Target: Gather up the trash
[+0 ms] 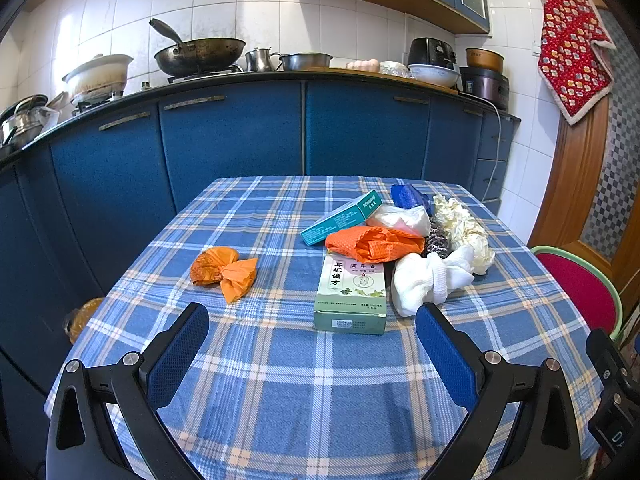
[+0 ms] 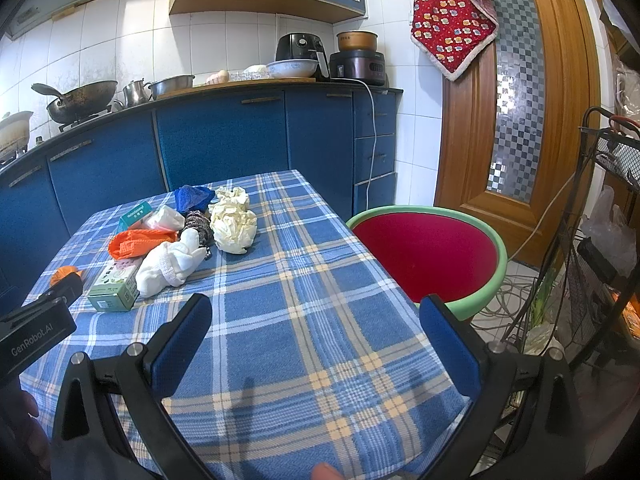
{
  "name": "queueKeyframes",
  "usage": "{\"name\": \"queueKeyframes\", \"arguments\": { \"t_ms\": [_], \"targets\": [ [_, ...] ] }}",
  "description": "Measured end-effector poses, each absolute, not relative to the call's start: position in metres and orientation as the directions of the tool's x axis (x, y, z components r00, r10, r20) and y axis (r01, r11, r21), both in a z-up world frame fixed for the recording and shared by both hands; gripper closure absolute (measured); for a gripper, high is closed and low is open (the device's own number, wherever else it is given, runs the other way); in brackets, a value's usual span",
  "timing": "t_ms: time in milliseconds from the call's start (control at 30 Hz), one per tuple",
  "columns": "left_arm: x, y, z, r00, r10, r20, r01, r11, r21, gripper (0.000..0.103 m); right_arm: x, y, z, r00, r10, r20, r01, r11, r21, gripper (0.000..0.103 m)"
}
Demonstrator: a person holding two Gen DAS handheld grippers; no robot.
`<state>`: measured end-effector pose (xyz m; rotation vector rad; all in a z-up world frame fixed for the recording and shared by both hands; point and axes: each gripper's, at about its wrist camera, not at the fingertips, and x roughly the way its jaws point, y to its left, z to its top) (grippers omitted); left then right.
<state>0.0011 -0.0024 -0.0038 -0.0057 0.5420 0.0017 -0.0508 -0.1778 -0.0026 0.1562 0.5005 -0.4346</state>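
A pile of trash lies on the blue plaid tablecloth (image 1: 280, 380): a green medicine box (image 1: 351, 298), a teal box (image 1: 340, 216), an orange mesh bag (image 1: 374, 244), a white crumpled cloth (image 1: 428, 280), cream crumpled paper (image 1: 464, 228), a steel scourer (image 1: 436, 240) and a blue wad (image 1: 408, 196). An orange wrapper (image 1: 222, 272) lies apart to the left. My left gripper (image 1: 312, 320) is open, just short of the green box. My right gripper (image 2: 316, 316) is open over bare cloth, right of the pile (image 2: 180, 240).
A red basin with a green rim (image 2: 432, 252) sits beside the table's right edge. Blue kitchen cabinets (image 1: 232, 140) with pots and a wok (image 1: 200, 54) stand behind. A wooden door (image 2: 520, 100), cables and a wire rack (image 2: 600, 220) fill the right side.
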Motion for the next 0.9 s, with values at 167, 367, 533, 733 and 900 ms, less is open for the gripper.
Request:
{"name": "queueKeyframes", "arguments": {
  "t_ms": [167,367,533,733,900],
  "targets": [
    [0.0011,-0.0023,-0.0038,0.857,0.000,-0.516,-0.003,1.000,-0.005,0.000,-0.0508,-0.1780,-0.0027,0.788,-0.365,-0.496,0.440,0.897,0.040,0.001],
    [0.0011,-0.0023,-0.0038,0.857,0.000,-0.516,-0.003,1.000,-0.005,0.000,-0.0508,-0.1782,-0.0029,0.788,-0.364,-0.496,0.439,0.898,0.040,0.001],
    [0.0011,-0.0022,-0.0037,0.857,-0.001,-0.515,-0.003,1.000,-0.005,0.000,-0.0510,-0.1783,-0.0027,0.788,-0.364,-0.497,0.440,0.897,0.041,0.001],
    [-0.0006,-0.0022,-0.0006,0.857,-0.001,-0.515,-0.003,1.000,-0.006,0.000,-0.0510,-0.1784,-0.0027,0.788,-0.363,-0.497,0.440,0.897,0.041,0.001],
    [-0.0006,-0.0022,-0.0007,0.857,-0.001,-0.516,-0.002,1.000,-0.005,0.000,-0.0506,-0.1789,-0.0028,0.787,-0.363,-0.498,0.440,0.897,0.041,0.001]
  ]
}}
